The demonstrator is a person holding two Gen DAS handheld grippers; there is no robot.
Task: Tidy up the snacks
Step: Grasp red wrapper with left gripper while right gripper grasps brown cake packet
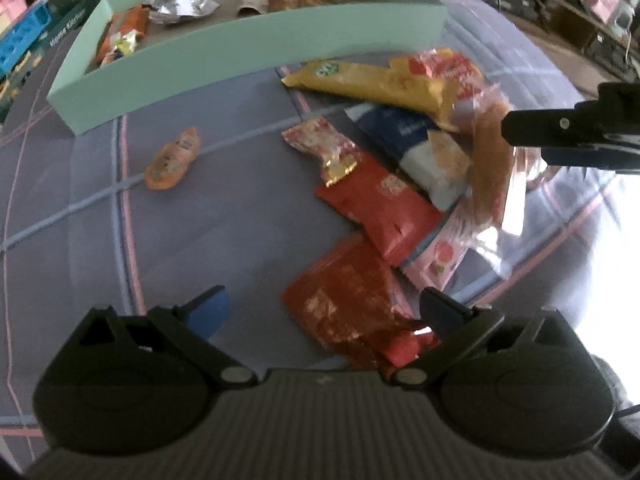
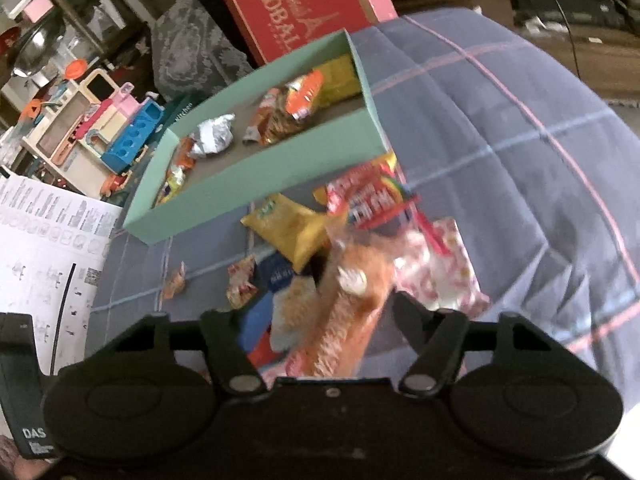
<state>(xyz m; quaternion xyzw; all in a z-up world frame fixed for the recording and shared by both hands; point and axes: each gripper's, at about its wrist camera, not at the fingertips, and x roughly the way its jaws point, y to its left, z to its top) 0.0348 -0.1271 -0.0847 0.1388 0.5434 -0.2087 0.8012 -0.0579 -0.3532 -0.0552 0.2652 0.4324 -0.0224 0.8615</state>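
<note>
A mint green box (image 1: 248, 52) with several snacks inside sits at the back; it also shows in the right wrist view (image 2: 256, 176). A pile of snack packs lies in front of it: a yellow pack (image 1: 384, 84), red packs (image 1: 384, 212), a blue and white pack (image 1: 416, 140), a pink pack (image 1: 436, 260). A small orange candy (image 1: 172, 160) lies apart at the left. My left gripper (image 1: 324, 312) is open low over a dark red pack (image 1: 344, 304). My right gripper (image 2: 312, 316) is closed on a clear pack of orange-brown biscuits (image 2: 352, 312), which also shows in the left wrist view (image 1: 488, 160).
A blue checked cloth (image 2: 500, 160) covers the surface. A red box (image 2: 296, 4), toy clutter (image 2: 100, 128) and a printed paper sheet (image 2: 44, 240) lie beyond the green box on the left.
</note>
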